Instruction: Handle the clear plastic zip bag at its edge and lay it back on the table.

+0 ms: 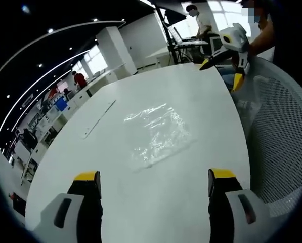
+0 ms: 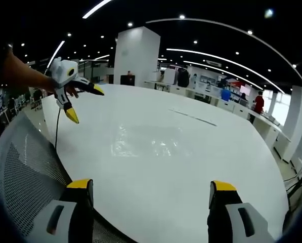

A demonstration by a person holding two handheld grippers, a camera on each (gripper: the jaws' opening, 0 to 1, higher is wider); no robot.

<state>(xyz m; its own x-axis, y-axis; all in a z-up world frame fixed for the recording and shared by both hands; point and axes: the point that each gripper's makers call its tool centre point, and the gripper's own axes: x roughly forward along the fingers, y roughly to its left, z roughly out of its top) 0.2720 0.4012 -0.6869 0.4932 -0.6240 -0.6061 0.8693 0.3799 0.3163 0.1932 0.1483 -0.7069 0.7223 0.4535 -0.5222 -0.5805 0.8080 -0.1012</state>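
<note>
Clear plastic zip bag (image 1: 157, 132) (image 2: 146, 141) lies flat on the white counter (image 1: 140, 202) (image 2: 191, 167), untouched, near its middle. Left hand-held gripper (image 1: 153, 179) (image 2: 81, 104) hovers above the counter, jaws spread wide and empty. Right hand-held gripper (image 2: 152, 188) (image 1: 222, 70) hovers likewise, jaws apart, holding nothing. A white mesh chair back (image 1: 282, 136) (image 2: 24, 167) stands beside the counter edge.

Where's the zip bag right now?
The zip bag lies flat on the white table, mid-frame in both views, ahead of each open tool, untouched.
</note>
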